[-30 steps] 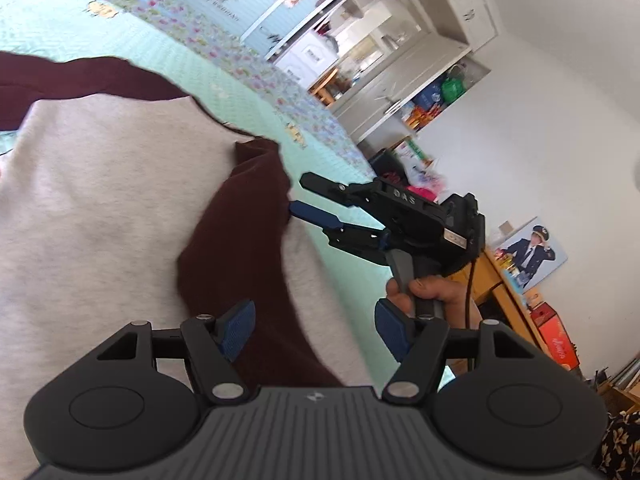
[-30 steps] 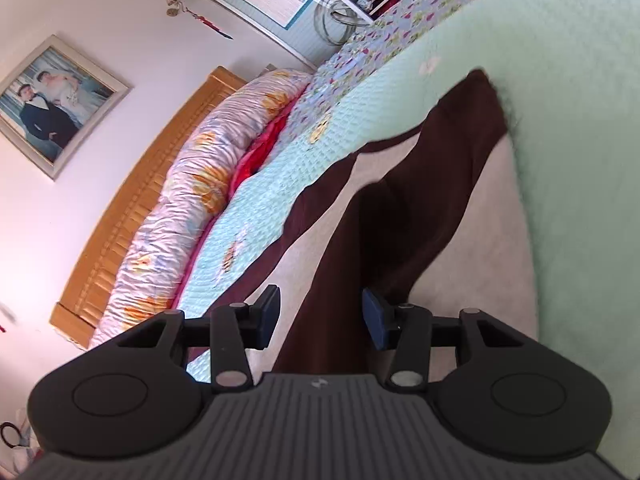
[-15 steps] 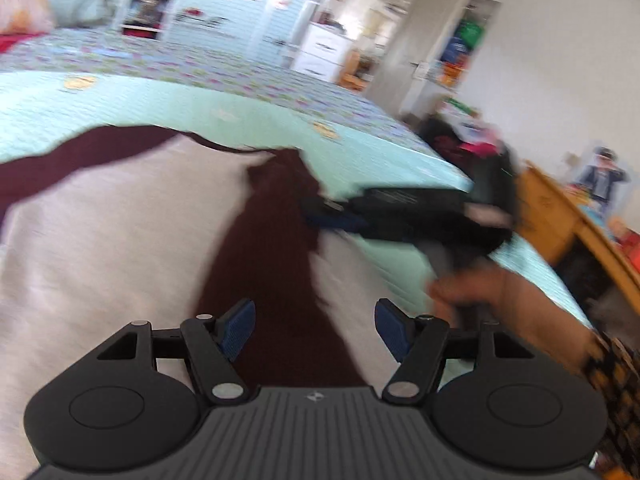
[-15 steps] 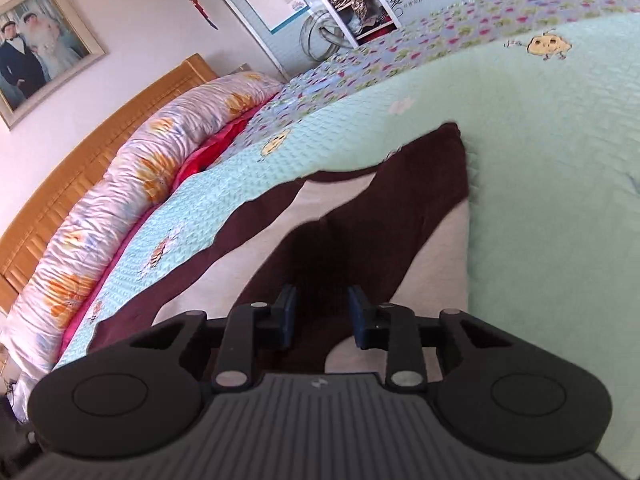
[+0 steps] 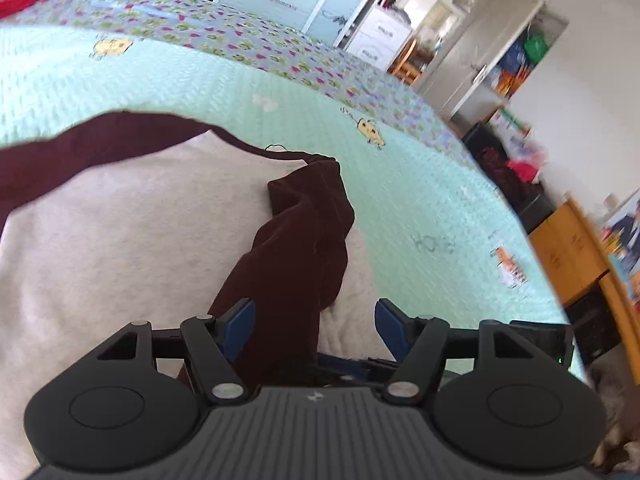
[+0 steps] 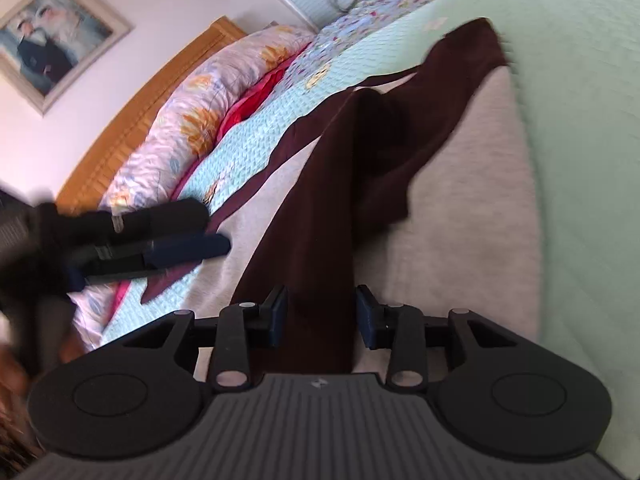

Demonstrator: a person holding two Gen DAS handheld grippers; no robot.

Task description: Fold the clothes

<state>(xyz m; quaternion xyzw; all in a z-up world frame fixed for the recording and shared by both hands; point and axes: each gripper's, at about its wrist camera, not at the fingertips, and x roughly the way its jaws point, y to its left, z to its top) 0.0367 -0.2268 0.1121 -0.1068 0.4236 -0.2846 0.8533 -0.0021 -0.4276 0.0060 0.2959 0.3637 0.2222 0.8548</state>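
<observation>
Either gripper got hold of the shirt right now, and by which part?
Nothing is gripped. The right gripper straddles the maroon sleeve, jaws opening, pads clear of it. The left gripper is open over the shirt.

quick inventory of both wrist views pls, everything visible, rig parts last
Grey knit garment body: 1, light grey, spread flat on the bed.
Maroon sleeve: 1, dark maroon, folded across the grey body, running between the right gripper's fingers.
Mint quilted bedspread: 1, mint green with floral border, under the garment.
Floral rolled duvet: 1, pink and orange, along the headboard.
Wooden headboard: 1, orange-brown, against the wall.
Framed portrait: 1, pale frame, on the wall above the headboard.
White cabinets: several, white, far wall.
Wooden desk: 1, orange-brown, beside the bed.
Left gripper: 1, black with blue pads, open over the sleeve.
Right gripper: 1, black with blue pads, jaws opening, sleeve between them.
</observation>
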